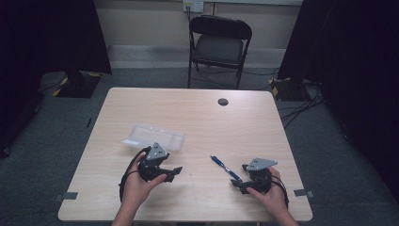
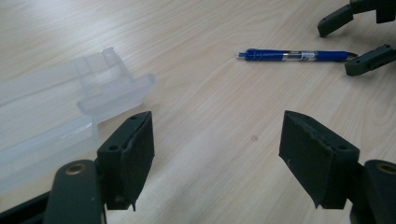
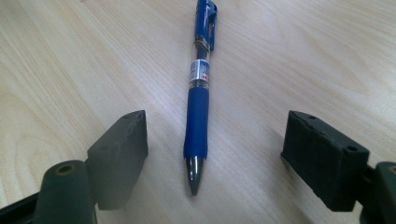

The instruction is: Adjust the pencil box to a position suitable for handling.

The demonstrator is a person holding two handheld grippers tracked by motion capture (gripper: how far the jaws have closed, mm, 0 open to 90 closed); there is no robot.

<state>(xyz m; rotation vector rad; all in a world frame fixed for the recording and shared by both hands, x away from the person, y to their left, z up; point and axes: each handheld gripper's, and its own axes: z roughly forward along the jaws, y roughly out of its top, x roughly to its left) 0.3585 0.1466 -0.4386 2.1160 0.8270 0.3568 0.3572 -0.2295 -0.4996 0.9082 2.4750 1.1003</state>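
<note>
The right claw [image 3: 212, 154] sits low over the worktop [image 1: 197, 117] with its jaws spread wide apart, and the blue pen [image 3: 201, 88] lies flat between them, touching neither. In the right gripper view the pen's metal tip points back toward the camera and its clipped end points away, so the barrel runs along the claw's own line rather than across it. In the high view the pen [image 1: 225, 167] rests on the near right part of the worktop, its lower end just at the right claw [image 1: 242, 181].

The left claw [image 1: 174, 172] is also open, jaws well apart and holding nothing. It rests beside the clear plastic case [image 1: 153, 136], which lies open on the worktop to the left of the pen. In the left gripper view the case [image 2: 70, 107] is at the left, near 1 jaw, and the pen [image 2: 294, 55] lies farther off, with the right claw's jaws at its far end.

The step in hand looks like the approach to pick up the pen. The next move probably calls for closing the jaws squarely on the rubber grip section, low enough to catch the thin barrel, since a round pen may roll or slip aside if 1 pad meets it first.
</note>
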